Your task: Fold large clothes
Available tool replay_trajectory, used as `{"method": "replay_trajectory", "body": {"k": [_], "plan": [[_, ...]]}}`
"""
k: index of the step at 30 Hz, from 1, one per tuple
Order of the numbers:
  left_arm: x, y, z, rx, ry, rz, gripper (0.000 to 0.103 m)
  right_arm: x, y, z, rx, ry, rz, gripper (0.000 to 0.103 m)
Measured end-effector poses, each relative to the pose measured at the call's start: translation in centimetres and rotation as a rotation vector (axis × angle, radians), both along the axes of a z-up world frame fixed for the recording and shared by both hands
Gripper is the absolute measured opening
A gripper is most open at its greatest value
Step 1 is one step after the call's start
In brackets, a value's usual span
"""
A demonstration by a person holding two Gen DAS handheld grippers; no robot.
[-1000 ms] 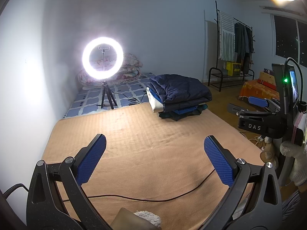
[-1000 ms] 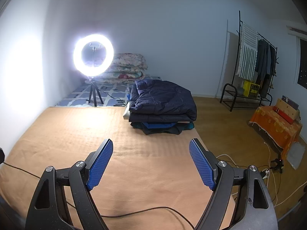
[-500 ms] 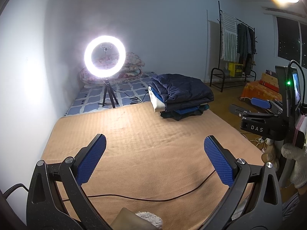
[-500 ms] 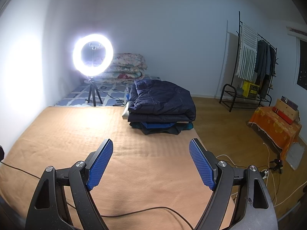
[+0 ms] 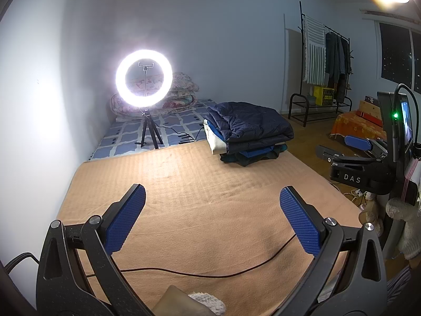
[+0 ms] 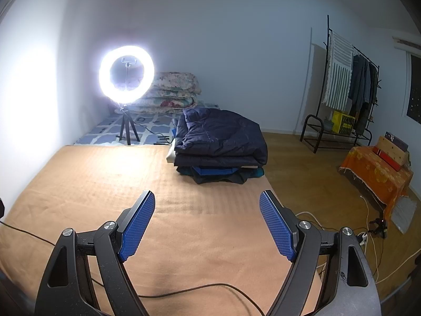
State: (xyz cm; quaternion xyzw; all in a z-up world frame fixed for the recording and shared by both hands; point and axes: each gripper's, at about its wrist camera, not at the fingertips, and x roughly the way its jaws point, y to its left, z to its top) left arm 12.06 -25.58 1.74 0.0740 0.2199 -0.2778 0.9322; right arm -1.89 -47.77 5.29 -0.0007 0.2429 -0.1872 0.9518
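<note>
Most of both views was taken up by a tan blanket (image 6: pixel 110 184) with a faint ribbed weave, spread flat over the bed. At its far right edge sat a stack of folded clothes (image 6: pixel 219 144): a puffy, quilted navy jacket (image 5: pixel 252 123) on top, with blue, dark green and cream layers pressed flat beneath it. Behind the bed lay a blue-and-white patterned mat (image 5: pixel 179 129) carrying a pile of floral quilts (image 6: pixel 171 92) and a glowing ring light (image 5: pixel 144 77) on a small black tripod. Against the right wall stood a black metal clothes rack (image 6: pixel 347 84) hung with a striped towel and dark garments; a yellow crate (image 6: pixel 342 122) rested on its lower shelf, contents unclear. A thin dark cable (image 5: pixel 210 273) snaked over the blanket near the cameras. The left gripper (image 5: pixel 211 221) hovered with its fingers spread wide, blue dimpled pads gripping nothing. The right gripper (image 6: pixel 208 223) was likewise spread and empty, and its black body read "DAS" in the left wrist view.
</note>
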Motion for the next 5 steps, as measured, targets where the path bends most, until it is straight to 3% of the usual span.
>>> {"method": "replay_trajectory", "body": {"k": [5], "plan": [[-0.05, -0.22, 0.23, -0.001, -0.045, 0.021, 0.103, -0.13, -0.12, -0.08, -0.001, 0.003, 0.001, 0.082]]}}
